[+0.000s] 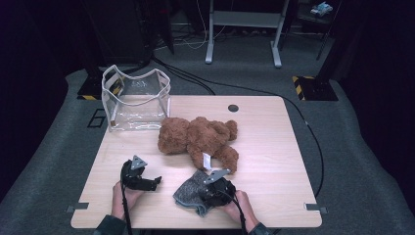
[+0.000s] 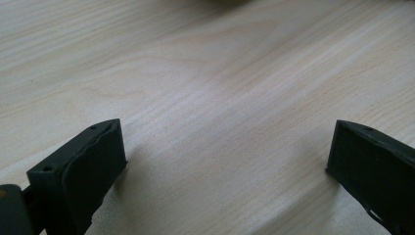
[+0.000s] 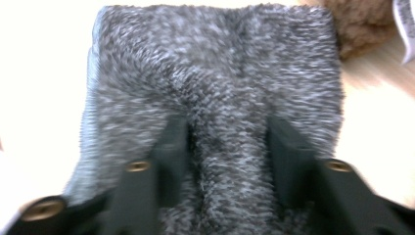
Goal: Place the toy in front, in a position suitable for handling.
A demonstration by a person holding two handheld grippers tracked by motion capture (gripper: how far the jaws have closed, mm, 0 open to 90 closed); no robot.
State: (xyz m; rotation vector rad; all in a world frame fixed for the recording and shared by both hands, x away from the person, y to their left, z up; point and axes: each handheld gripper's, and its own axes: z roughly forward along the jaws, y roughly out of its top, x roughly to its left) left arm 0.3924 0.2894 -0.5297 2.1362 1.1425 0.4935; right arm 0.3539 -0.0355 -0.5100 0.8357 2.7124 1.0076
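Pale wood table (image 1: pixel 274 147); right gripper (image 3: pixel 227 142) pinching a ridge of grey knit cloth (image 3: pixel 215 63) between jaws; left gripper (image 2: pixel 225 161) spread wide, nothing between.

We hold the left gripper (image 1: pixel 155 181) low near the table's (image 1: pixel 274 161) front edge, left of centre, jaws wide apart with nothing between them, our left hand (image 1: pixel 122 196) behind it. Our right gripper (image 1: pixel 195 195) sits right of it near the same edge, angled down, its jaws pinching a fold of grey cloth (image 3: pixel 215 98), our right hand (image 1: pixel 240 208) behind.
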